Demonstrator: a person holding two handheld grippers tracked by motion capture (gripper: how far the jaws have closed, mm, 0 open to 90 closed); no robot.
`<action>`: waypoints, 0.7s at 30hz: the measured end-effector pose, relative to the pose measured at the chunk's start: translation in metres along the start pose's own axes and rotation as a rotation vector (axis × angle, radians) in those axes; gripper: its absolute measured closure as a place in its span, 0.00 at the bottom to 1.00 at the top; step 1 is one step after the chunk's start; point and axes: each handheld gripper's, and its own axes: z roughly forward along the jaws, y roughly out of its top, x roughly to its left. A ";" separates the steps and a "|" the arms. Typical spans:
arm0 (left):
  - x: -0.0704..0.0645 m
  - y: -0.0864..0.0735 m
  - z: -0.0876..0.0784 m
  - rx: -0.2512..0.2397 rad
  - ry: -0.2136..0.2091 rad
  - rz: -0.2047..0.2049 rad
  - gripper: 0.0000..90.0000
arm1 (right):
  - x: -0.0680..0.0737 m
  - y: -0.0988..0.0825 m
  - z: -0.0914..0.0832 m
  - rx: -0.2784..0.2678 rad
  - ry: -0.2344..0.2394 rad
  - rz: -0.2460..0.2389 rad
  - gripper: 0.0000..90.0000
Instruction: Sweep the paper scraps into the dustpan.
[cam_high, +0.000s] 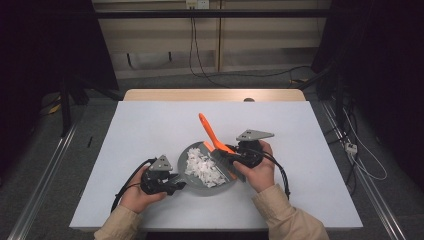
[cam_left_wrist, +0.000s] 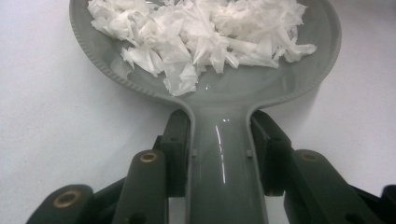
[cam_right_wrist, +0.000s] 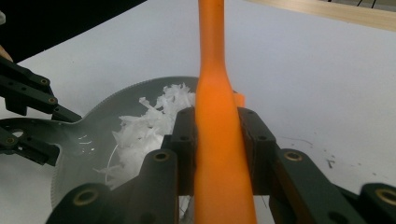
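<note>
Sitting in the grey dustpan (cam_high: 210, 186) on the white table (cam_high: 150, 130), the paper scraps (cam_high: 202, 167) are lying loose; the left gripper (cam_high: 172, 186) is clamping its handle while the right gripper (cam_high: 231, 161) is grasping the orange brush (cam_high: 210, 131). Tilting the pan or brushing hard would probably scatter them.

High view overhead, looking forward-down; gripper views close, sharing grey dustpan (cam_left_wrist: 210, 93).

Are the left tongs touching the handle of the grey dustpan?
Touching. The left gripper view shows both pads of the left tongs pressed on the dustpan handle.
</note>
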 end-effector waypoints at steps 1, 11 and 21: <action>0.000 0.000 0.000 -0.002 -0.005 -0.004 0.70 | -0.001 0.000 -0.001 -0.001 0.001 0.007 0.79; 0.005 -0.003 -0.006 -0.023 0.027 -0.017 0.70 | -0.009 -0.002 -0.002 0.004 0.007 0.043 0.79; 0.015 -0.009 -0.019 -0.051 0.056 -0.055 0.70 | -0.024 -0.002 -0.015 -0.034 -0.030 0.077 0.79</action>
